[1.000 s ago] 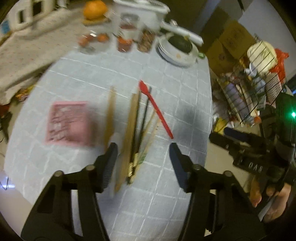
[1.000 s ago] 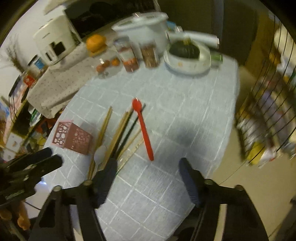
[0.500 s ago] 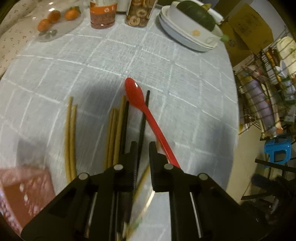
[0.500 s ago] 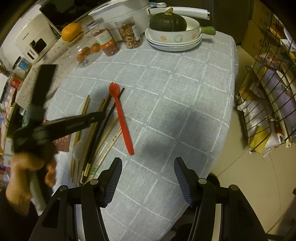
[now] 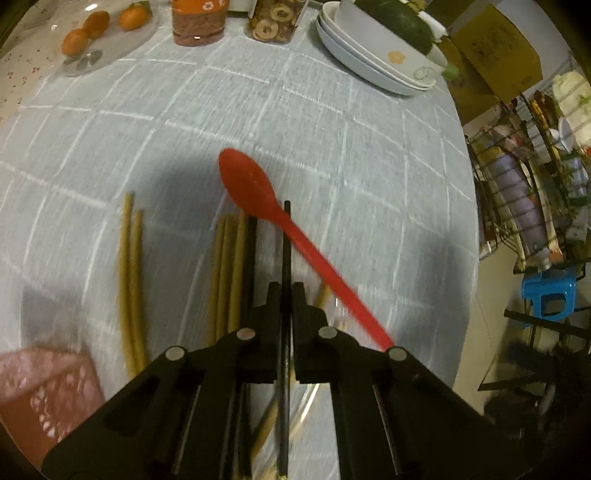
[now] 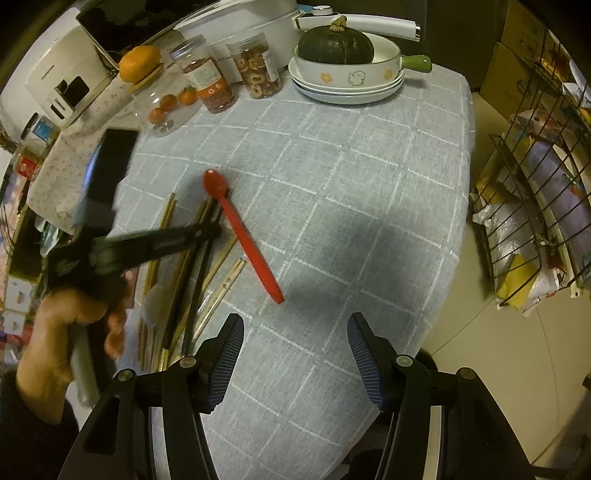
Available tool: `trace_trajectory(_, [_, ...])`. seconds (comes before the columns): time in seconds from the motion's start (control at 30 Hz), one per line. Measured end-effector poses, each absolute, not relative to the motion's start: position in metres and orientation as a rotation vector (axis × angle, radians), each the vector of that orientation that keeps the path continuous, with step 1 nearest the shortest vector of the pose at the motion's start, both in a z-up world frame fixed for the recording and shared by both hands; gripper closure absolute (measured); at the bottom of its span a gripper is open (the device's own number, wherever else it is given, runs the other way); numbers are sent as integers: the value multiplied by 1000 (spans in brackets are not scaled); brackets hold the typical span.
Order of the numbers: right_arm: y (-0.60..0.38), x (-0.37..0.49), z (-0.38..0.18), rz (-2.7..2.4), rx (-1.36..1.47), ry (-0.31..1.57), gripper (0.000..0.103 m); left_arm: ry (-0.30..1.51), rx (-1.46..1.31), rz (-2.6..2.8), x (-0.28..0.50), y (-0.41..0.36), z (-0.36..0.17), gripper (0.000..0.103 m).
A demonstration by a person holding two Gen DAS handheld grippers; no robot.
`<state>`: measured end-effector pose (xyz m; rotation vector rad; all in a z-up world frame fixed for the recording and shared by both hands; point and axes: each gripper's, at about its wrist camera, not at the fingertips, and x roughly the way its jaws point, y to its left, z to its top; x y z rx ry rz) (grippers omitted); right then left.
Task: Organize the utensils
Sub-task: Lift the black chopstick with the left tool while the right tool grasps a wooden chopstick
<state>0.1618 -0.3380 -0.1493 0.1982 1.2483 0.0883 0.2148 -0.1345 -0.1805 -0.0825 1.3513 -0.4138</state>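
left wrist view: a pink holder [image 5: 44, 391] with cut-out sides is seen at the lower left on the table [image 5: 332, 155]; what it contains cannot be told through the blur. at the far edge a clear dish [image 5: 107, 40] carries three small oranges, beside it stand a jar [image 5: 199, 22] of reddish-brown filling and a jar of dried rings [image 5: 273, 22]. a stack of white plates [image 5: 369, 62] carries a bowl with a dark green squash in it. the left gripper [image 5: 286, 295] is seen with its fingers [image 5: 271, 299] drawn almost together, clamped on a black chopstick [image 5: 286, 240] that runs straight out between them. a red spoon [image 5: 280, 221] lies slantwise across that chopstick's far end, bowl end away. wooden chopsticks [image 5: 229, 273] lie just left of the fingers, and another pair [image 5: 131, 273] further left.

right wrist view: the same jars, dish and plates [image 6: 347, 88] are seen at the far side, the squash [image 6: 336, 44] resting in the bowl. the right gripper [image 6: 295, 354] is held over bare cloth with its fingers [image 6: 227, 358] spread wide and nothing between them. the left gripper [image 6: 212, 230] is seen reaching into the chopstick pile [image 6: 192, 280], with the spoon [image 6: 243, 236] just right of it.
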Motion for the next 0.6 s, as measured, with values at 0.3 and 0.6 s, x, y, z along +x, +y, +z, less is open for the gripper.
trace_trajectory(0.3, [-320,164,-150,98,200,1247,44,1359,-59,-452,157,-78,-143,97])
trace_trajectory(0.6, [-292,168,-163,127,161,1287,44,1287,-170,-489,139,-72,-127,97])
